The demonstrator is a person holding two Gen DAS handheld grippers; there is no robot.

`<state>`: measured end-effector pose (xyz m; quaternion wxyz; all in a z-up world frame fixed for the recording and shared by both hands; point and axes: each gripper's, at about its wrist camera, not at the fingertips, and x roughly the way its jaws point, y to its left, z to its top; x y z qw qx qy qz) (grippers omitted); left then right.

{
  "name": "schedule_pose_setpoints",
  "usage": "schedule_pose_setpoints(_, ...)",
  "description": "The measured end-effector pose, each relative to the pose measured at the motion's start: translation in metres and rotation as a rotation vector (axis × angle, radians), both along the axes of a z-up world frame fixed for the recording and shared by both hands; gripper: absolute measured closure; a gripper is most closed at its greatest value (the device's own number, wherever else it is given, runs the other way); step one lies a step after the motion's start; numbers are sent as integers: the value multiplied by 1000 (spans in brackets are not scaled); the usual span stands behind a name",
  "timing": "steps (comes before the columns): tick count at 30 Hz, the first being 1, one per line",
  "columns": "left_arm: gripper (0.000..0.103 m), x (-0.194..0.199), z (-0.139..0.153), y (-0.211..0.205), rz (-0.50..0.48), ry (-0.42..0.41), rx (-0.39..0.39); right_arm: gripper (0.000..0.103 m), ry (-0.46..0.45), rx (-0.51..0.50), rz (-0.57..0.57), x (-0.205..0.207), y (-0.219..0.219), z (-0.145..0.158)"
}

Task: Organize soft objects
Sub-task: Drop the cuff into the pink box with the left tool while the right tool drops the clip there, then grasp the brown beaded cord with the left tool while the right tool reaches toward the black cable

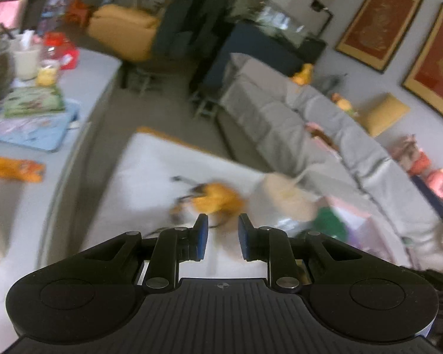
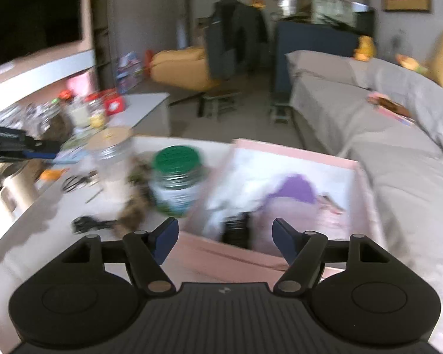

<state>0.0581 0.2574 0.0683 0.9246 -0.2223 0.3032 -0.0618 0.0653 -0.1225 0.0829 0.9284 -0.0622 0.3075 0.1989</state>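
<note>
In the left wrist view a blurred orange plush toy [image 1: 218, 197] lies on the white table [image 1: 150, 171], just beyond my left gripper [image 1: 223, 221]. Its blue pads stand a narrow gap apart with nothing between them. My right gripper [image 2: 225, 227] is open wide above the near rim of a pink box [image 2: 283, 152]. The box holds a purple cloth [image 2: 295, 188], pale fabric and a small black object [image 2: 236, 231]. A brown furry toy [image 2: 134, 206] lies on the table left of the box, beside a green-lidded jar [image 2: 177, 177].
A clear jar with a beige lid [image 2: 112, 153], scissors [image 2: 73, 181] and a black cable [image 2: 88, 222] lie on the table's left part. A grey sofa [image 2: 384, 135] runs along the right. A side counter [image 1: 82, 76] carries jars and packets.
</note>
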Motion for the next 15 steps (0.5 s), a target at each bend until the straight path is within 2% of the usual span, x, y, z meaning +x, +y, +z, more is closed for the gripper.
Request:
schedule_pose_setpoints(5,79,12,-19,-6,-102,8,235,32,4,-65,123,-5,44,-2)
schedule_pose_setpoints(9,79,34,-29,-4,-165,-1,293,32,36,-58,179,-8,69,-10)
schedule_pose_setpoints(12,78,51,-37,-10,-198,23,375,32,31,-88,230,-16,86,-23)
schedule_pose_setpoints(15,78,63,-45,-11,-253,63,381,32,16,-142,292,-30,100,-37)
